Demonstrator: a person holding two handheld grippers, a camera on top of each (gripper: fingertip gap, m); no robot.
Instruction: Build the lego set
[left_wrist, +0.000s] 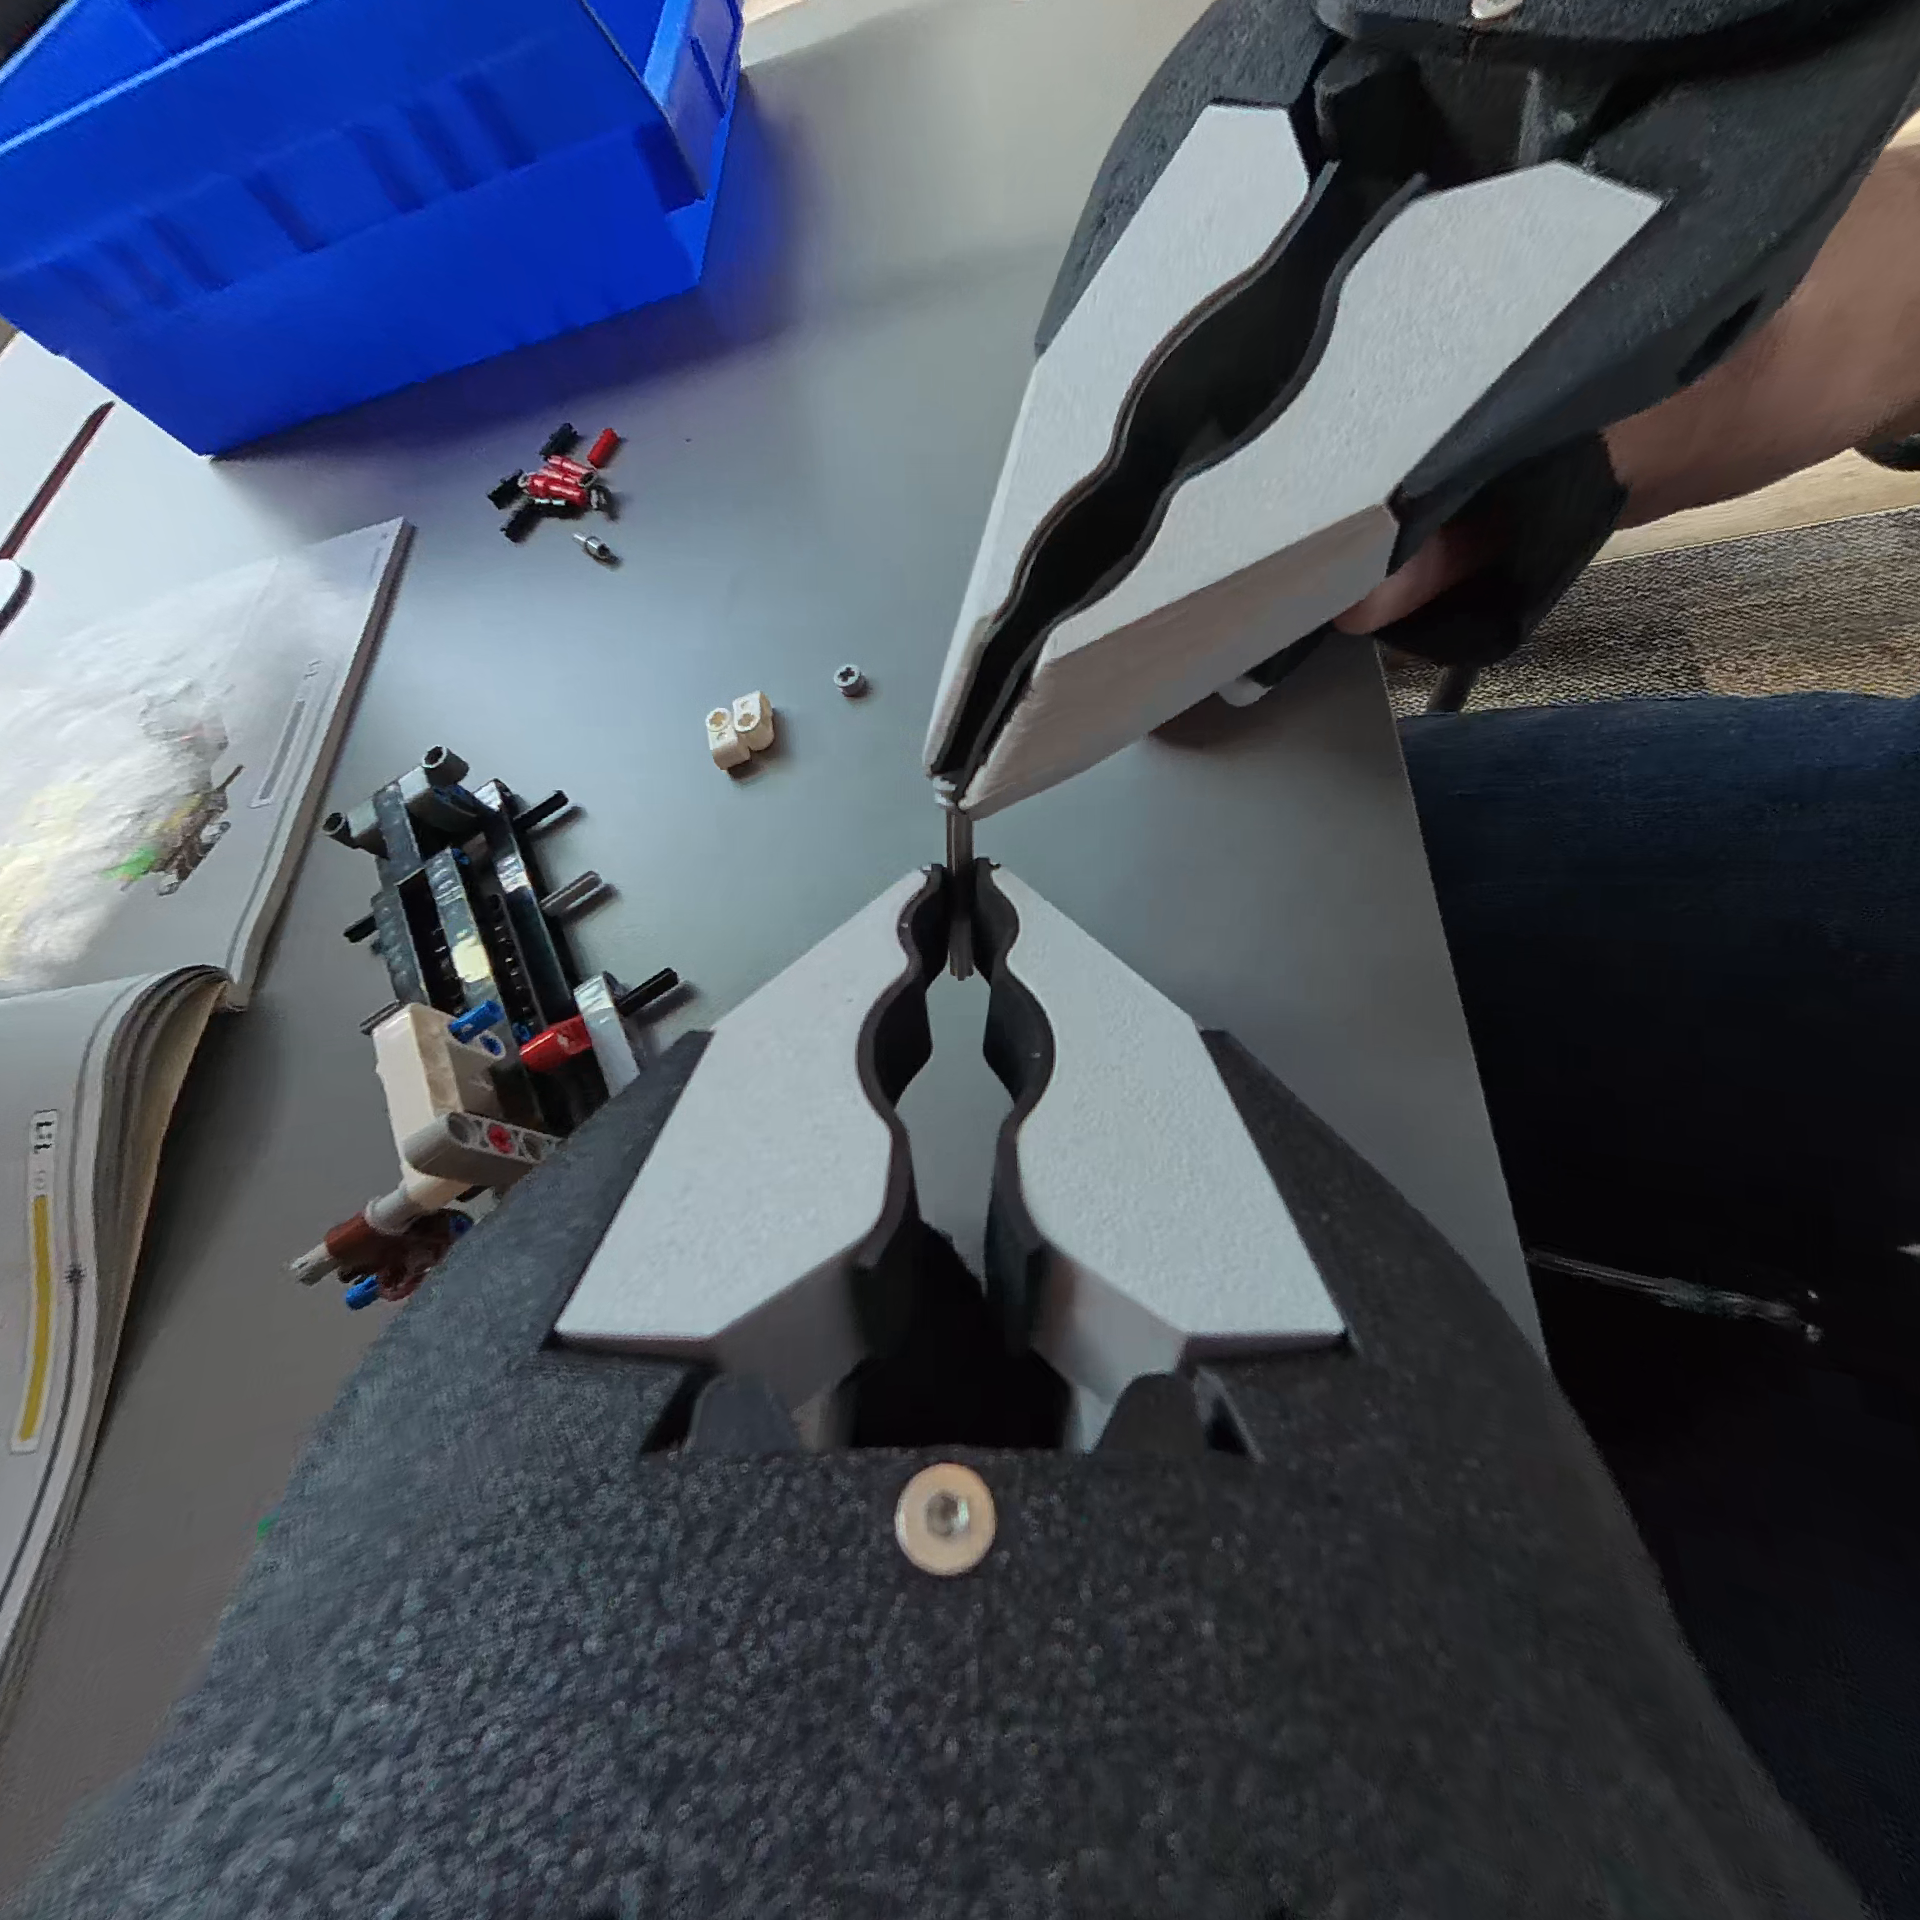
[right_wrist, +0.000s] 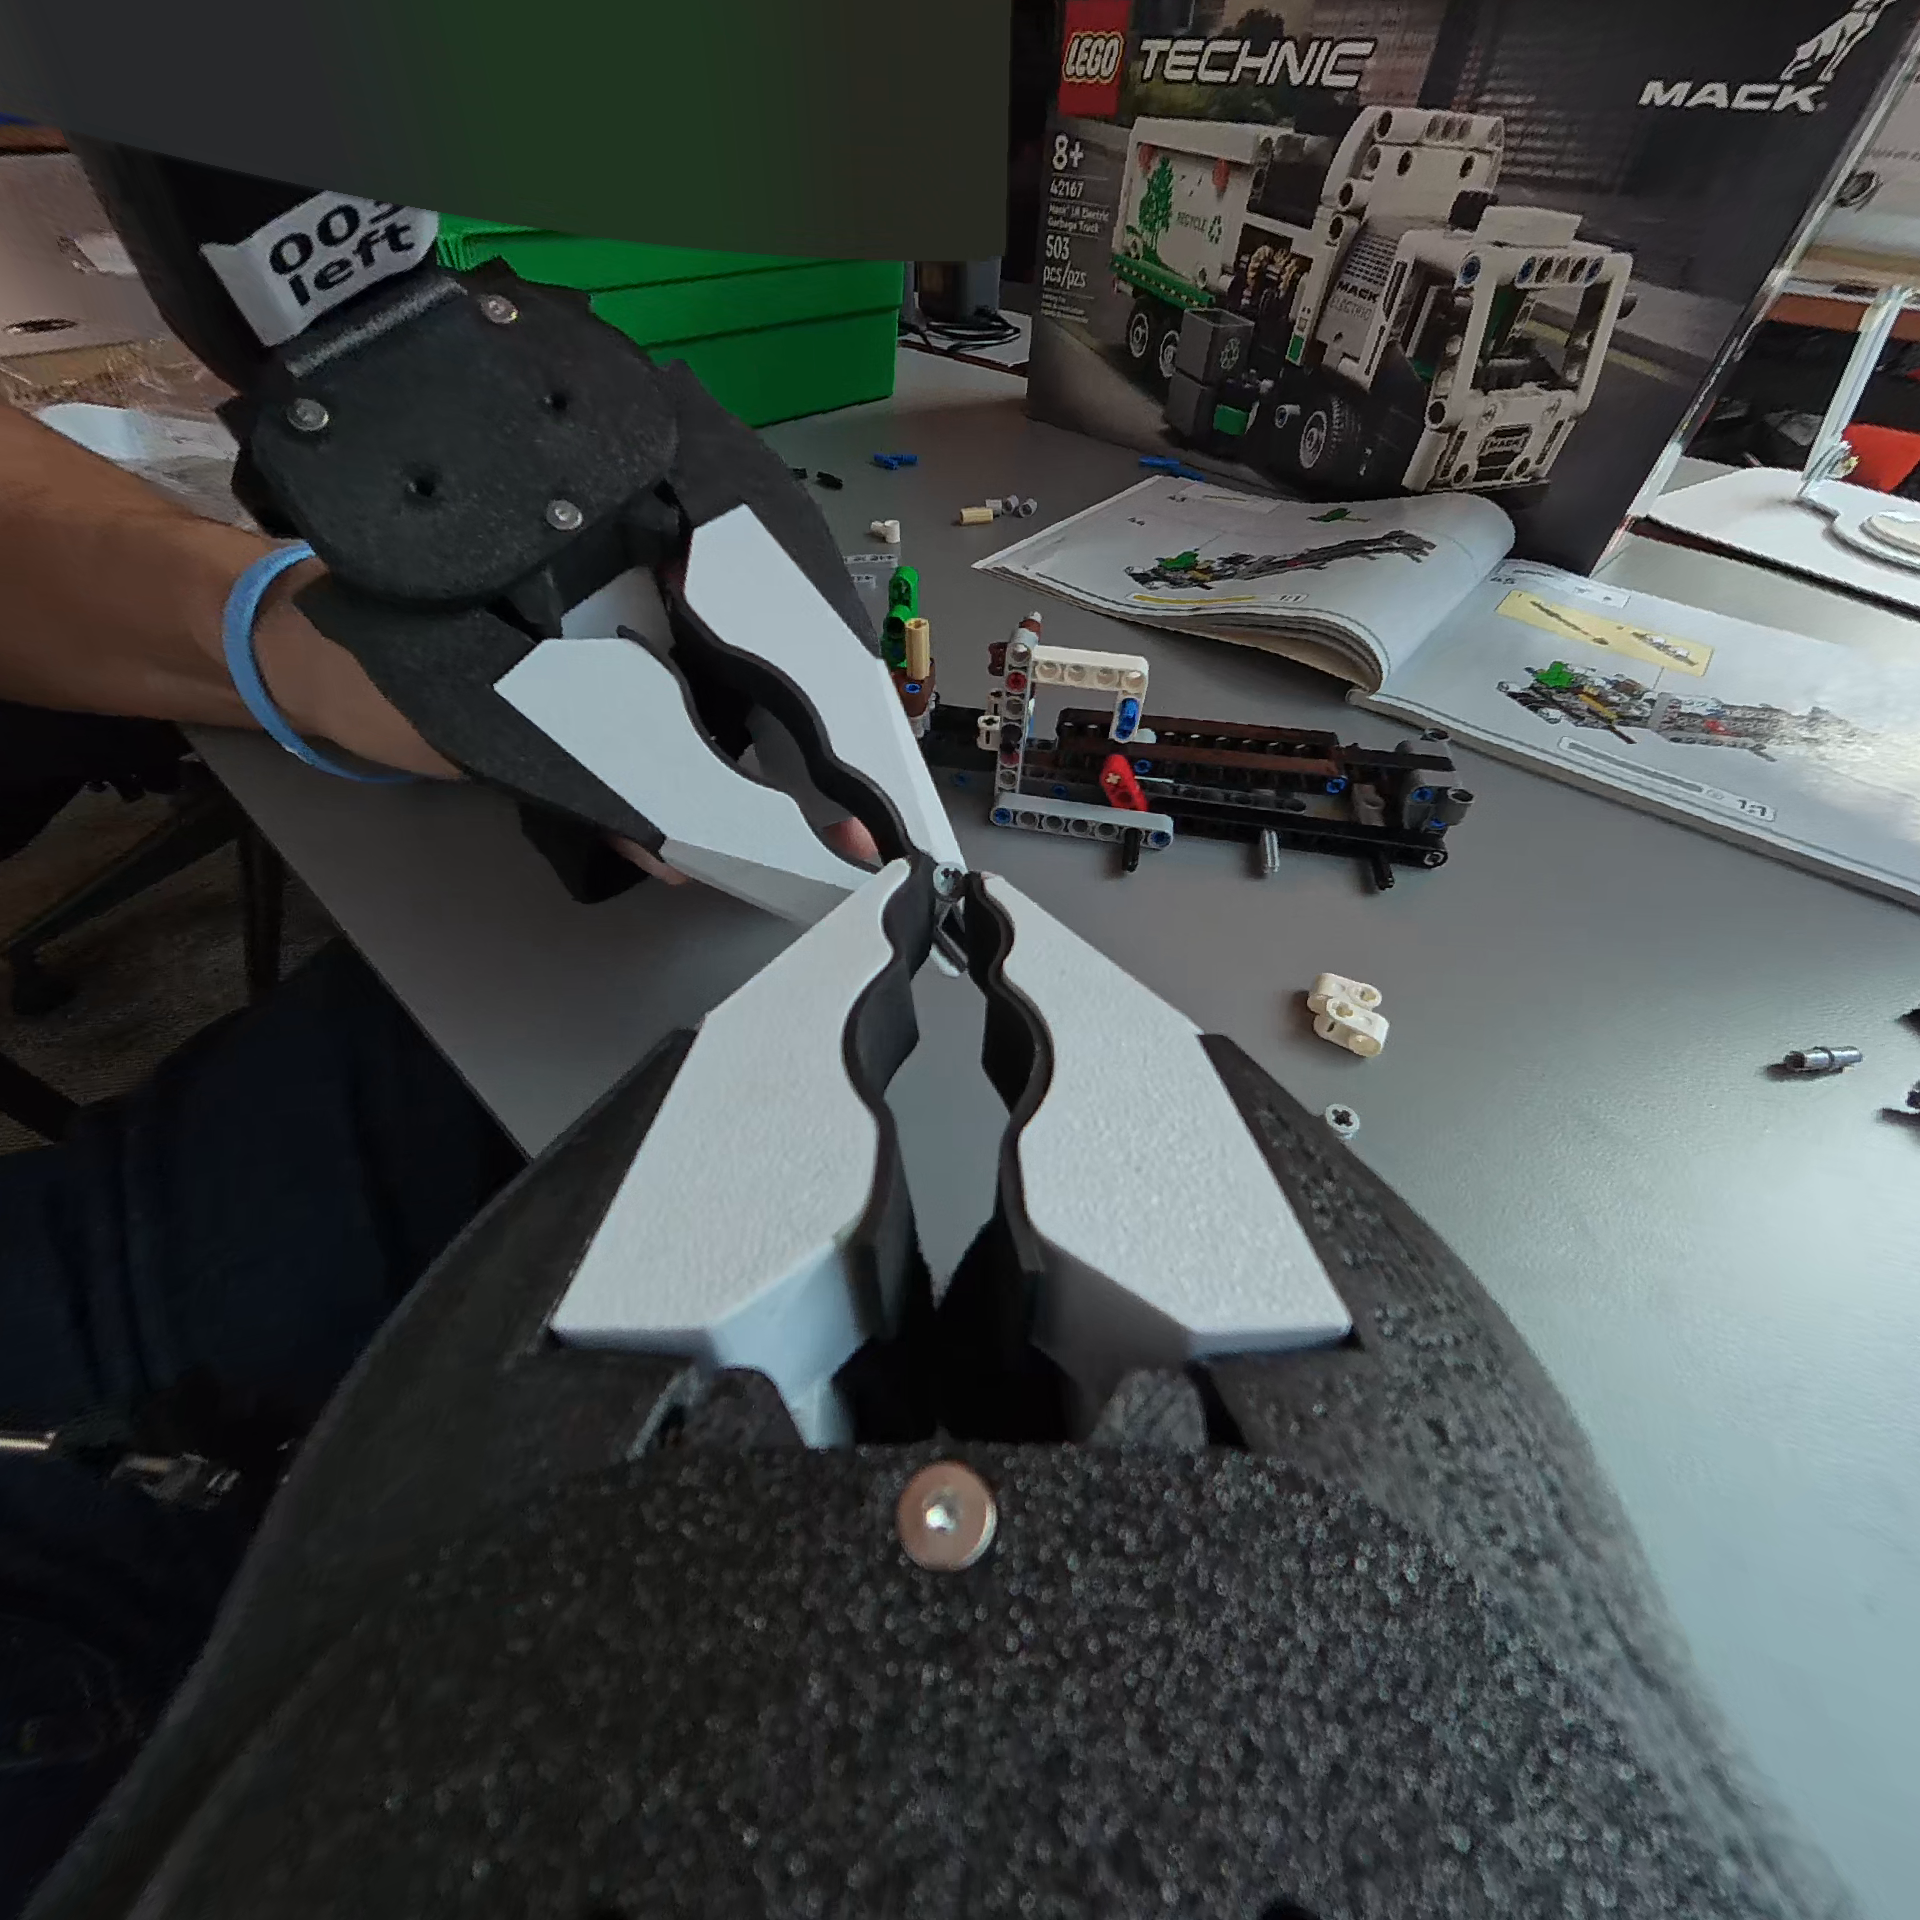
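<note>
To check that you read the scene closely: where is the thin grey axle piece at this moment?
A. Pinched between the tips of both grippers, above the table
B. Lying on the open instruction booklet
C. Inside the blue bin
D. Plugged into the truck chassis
A: the thin grey axle piece runs tip to tip between the left gripper and the right gripper, both closed on it, clear of the grey table.

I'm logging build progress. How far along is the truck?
Done: only a long chassis frame lies assembled. In hand: left gripper and right gripper both pinch a thin grey axle. Left: loose cream connectors, red pins; cab and body unbuilt.
</note>
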